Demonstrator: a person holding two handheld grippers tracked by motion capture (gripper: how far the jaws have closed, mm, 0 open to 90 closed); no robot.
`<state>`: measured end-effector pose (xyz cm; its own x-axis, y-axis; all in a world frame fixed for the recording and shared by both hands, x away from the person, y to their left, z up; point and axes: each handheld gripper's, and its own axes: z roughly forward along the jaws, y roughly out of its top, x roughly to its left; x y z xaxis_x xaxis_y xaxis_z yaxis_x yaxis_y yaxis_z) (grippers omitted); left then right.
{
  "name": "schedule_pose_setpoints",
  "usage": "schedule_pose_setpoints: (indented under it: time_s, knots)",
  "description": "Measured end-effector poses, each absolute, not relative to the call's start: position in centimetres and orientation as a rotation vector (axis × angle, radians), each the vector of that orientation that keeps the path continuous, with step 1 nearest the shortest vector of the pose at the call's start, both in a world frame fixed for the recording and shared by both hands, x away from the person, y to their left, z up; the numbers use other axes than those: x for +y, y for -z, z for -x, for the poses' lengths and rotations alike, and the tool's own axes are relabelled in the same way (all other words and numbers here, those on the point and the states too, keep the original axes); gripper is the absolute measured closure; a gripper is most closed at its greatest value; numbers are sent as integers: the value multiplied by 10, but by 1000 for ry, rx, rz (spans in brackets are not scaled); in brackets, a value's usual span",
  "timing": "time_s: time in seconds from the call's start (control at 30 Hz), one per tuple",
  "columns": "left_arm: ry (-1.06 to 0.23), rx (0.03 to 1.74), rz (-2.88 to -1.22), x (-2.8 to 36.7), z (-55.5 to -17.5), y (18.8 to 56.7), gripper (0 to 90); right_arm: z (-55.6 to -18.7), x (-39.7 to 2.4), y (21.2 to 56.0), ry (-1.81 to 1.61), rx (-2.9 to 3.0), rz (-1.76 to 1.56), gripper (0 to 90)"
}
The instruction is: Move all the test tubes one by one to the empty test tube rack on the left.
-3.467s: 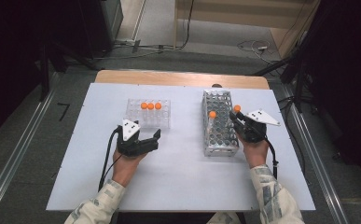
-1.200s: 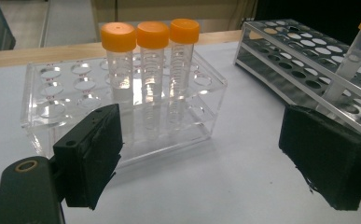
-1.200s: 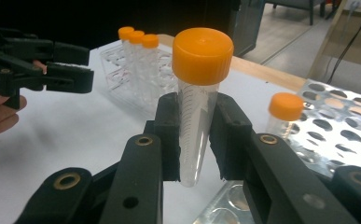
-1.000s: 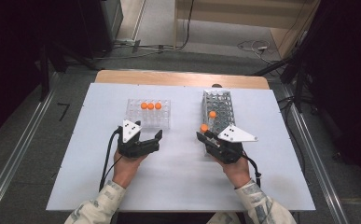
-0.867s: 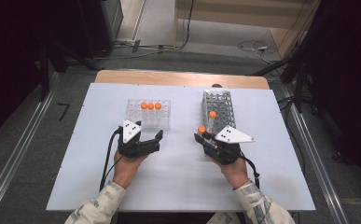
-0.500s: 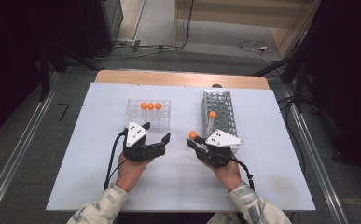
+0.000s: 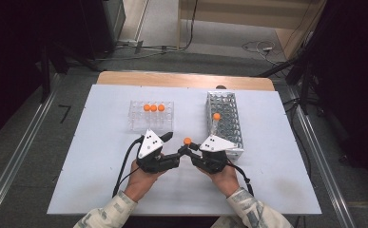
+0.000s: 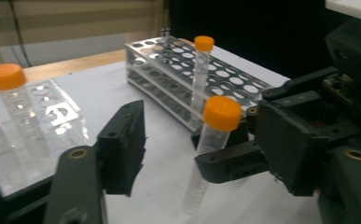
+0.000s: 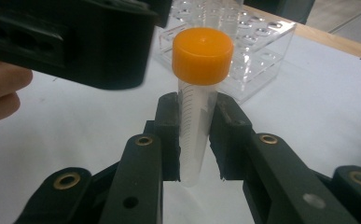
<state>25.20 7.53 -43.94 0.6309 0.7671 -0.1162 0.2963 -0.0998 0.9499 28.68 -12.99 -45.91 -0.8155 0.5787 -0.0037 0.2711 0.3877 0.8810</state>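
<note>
A clear tube with an orange cap (image 9: pixel 200 56) stands upright in my right gripper (image 9: pixel 197 135), which is shut on its body. In the high view this tube (image 7: pixel 187 141) is held between both hands at the table's front middle. My left gripper (image 8: pixel 199 135) faces it from the left. Its jaws have just been closing, with the tube (image 8: pixel 211 149) between them. A wide gap stays at the left pad, so it is open. A clear rack (image 7: pixel 151 115) holds three orange-capped tubes. The metal rack (image 7: pixel 227 124) holds one tube (image 7: pixel 216 117).
The clear rack stands just beyond my left gripper (image 7: pixel 176 145), the metal rack close beside my right gripper (image 7: pixel 188 149). The white tabletop (image 7: pixel 91 180) has free room at front left and front right. A wooden edge (image 7: pixel 181 80) lies behind it.
My right gripper brought the tube left and nearer the person, away from the metal rack. My left gripper moved right to meet it and its jaws narrowed around the tube.
</note>
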Motion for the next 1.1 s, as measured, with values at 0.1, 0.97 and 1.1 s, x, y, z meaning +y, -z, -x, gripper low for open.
schedule_pose_setpoints:
  time_s: [0.1, 0.97, 1.1]
  knots:
    - [-478, 862, -1697, 73, -252, 441, 451, -285, -127, 459, -1399, 2351, -732, 710]
    - [-499, 832, -1731, 69, -251, 445, 703, -279, -120, 460, -1404, 2368, -701, 706]
    - [-507, 837, -1718, 72, -251, 443, 707, -279, -120, 460, -1402, 2374, -693, 633]
